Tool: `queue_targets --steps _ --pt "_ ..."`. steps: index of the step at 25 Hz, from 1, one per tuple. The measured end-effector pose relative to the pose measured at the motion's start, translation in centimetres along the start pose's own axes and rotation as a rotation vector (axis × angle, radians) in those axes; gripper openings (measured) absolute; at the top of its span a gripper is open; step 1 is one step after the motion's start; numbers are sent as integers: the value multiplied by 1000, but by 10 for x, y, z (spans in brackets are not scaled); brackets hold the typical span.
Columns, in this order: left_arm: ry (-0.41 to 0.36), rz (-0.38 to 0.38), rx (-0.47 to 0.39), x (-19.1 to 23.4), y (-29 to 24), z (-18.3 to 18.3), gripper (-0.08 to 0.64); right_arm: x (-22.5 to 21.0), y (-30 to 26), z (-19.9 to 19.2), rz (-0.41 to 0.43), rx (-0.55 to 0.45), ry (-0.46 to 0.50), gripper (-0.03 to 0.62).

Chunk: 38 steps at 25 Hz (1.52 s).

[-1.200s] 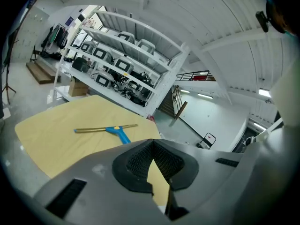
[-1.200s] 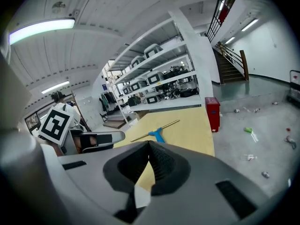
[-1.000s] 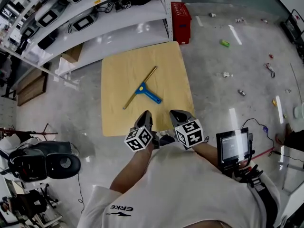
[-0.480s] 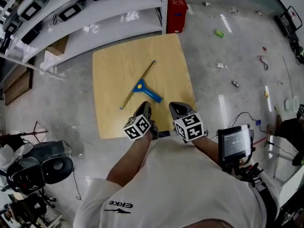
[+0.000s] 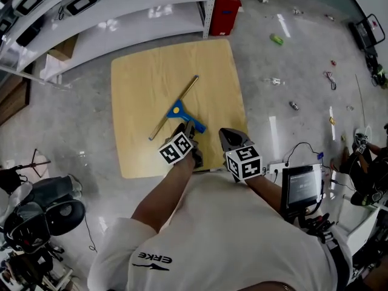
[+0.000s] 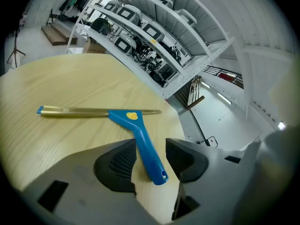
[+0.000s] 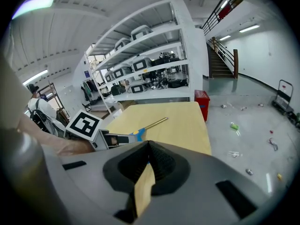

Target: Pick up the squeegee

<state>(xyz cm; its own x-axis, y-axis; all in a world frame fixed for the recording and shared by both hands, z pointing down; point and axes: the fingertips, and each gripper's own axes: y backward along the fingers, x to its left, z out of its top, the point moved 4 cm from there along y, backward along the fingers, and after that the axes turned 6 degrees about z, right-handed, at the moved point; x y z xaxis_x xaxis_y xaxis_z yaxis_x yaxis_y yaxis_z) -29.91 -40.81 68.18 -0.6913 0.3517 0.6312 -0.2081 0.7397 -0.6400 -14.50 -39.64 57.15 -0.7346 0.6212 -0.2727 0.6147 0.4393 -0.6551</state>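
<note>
Left hand-held gripper [image 6: 150, 145] lowered, jaws just parted astride squeegee [image 5: 177, 109] | right hand-held gripper [image 7: 149, 149] together | shelves [image 5: 139, 18] beyond

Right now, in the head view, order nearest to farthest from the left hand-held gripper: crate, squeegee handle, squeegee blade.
1. Handle, at the left hand-held gripper tips.
2. Blade, farther on the table.
3. Crate, beyond the far edge.

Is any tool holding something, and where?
Nothing is held. The left tool, jaws just opening, flanks the squeegee handle without pressing; the right tool is shut, empty.
</note>
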Motion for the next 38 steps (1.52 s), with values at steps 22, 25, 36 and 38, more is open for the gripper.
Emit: queue_targets --steps 22,25,36,38 --pt "-52 293 192 11 -30 10 252 -4 -3 14 -37 2 -71 3" --pt "-67 311 220 11 -32 11 250 -4 -3 14 -34 -6 -80 3" --pt "-149 278 258 16 -25 7 168 -5 -2 9 -18 -24 -94 3" --pt "-182 270 262 19 -21 4 161 -6 -2 7 -11 -24 -92 3"
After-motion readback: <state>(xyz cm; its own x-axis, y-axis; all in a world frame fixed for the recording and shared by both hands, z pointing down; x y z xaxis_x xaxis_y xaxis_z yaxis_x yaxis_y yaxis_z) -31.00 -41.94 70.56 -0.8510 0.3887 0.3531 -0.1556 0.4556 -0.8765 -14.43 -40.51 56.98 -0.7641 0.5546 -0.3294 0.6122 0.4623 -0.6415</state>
